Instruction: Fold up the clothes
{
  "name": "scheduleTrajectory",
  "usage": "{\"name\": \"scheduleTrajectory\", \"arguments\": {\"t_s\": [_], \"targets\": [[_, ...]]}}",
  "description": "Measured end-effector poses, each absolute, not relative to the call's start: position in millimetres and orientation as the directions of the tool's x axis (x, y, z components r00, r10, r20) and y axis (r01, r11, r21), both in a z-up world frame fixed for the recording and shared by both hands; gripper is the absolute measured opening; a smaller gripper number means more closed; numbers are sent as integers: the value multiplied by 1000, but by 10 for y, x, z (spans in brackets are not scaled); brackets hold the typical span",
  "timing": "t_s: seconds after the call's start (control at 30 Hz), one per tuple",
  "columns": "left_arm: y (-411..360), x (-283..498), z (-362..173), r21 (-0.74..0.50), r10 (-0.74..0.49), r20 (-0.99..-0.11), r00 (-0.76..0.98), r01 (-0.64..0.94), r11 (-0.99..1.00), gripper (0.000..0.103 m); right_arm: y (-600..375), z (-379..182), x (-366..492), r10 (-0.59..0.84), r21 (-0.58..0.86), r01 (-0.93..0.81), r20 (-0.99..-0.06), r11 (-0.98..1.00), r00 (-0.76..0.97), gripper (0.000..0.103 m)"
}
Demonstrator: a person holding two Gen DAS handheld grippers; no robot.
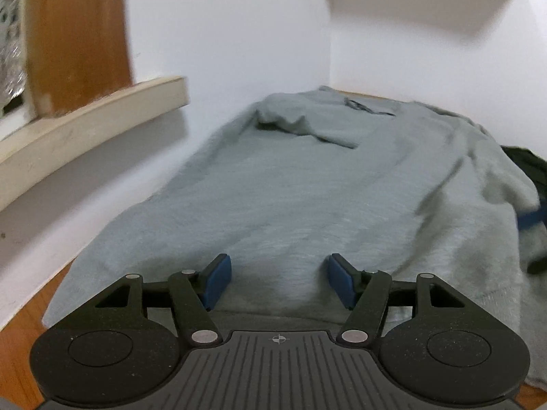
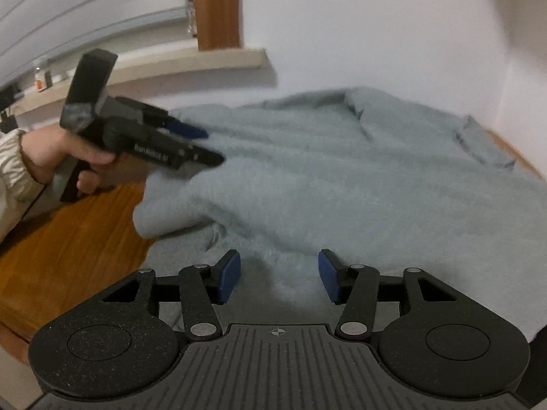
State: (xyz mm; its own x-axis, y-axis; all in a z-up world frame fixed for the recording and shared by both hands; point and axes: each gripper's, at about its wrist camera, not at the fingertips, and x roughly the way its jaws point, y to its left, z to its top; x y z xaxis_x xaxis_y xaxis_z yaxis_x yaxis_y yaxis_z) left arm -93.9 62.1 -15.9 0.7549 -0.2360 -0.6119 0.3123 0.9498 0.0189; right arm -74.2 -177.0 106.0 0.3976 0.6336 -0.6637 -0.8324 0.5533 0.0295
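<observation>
The pale grey fleece sweatshirt point(image 1: 307, 184) lies spread on the orange-brown wooden table point(image 2: 68, 246), one sleeve folded across its chest. That fits mid-fold or laying out. Both the left gripper point(image 1: 278, 282) and right gripper point(image 2: 278, 276) hover spread at the hem, pinching nothing. A dark garment point(image 1: 526, 167) at the right is cut off, perhaps blurred.

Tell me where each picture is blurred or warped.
Left wrist view: the sweater smears at its right edge, the sill bows from the fisheye, and the left claw is sharp. Right wrist view: the left claw and the hand are motion-blurred; the right claw is crisp.
</observation>
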Motion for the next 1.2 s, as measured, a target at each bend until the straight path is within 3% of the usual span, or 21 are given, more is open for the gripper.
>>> {"name": "scheduleTrajectory", "arguments": {"t_s": [0.23,0.43,0.6,0.77,0.9,0.97,1.2], "targets": [[829,-840,-125,8,-216,-631,745,284,959,68,-1995,1003,-964,617,12,-847,-691,531,377,52],[847,-835,-80,0,-208,-642,738,272,962,68,-2314,1114,-1066,563,11,-880,-772,476,294,50],[768,-834,-17,-28,-237,-609,757,278,960,69,-2395,1315,-831,624,13,-855,-690,518,367,52],[469,-693,20,-35,-279,-568,774,316,948,71,-2213,1181,-407,579,-39,-772,-637,634,508,59],[206,-547,47,-23,-282,-525,803,318,948,73,-2014,929,-230,576,-32,-775,-649,632,496,60],[100,-453,69,-31,-284,-502,817,311,950,79,-1999,900,-280,603,-3,-784,-638,620,479,62],[-329,-88,35,-57,-335,-484,809,353,934,80,-1993,924,-672,654,29,-830,-631,558,418,62]]}}
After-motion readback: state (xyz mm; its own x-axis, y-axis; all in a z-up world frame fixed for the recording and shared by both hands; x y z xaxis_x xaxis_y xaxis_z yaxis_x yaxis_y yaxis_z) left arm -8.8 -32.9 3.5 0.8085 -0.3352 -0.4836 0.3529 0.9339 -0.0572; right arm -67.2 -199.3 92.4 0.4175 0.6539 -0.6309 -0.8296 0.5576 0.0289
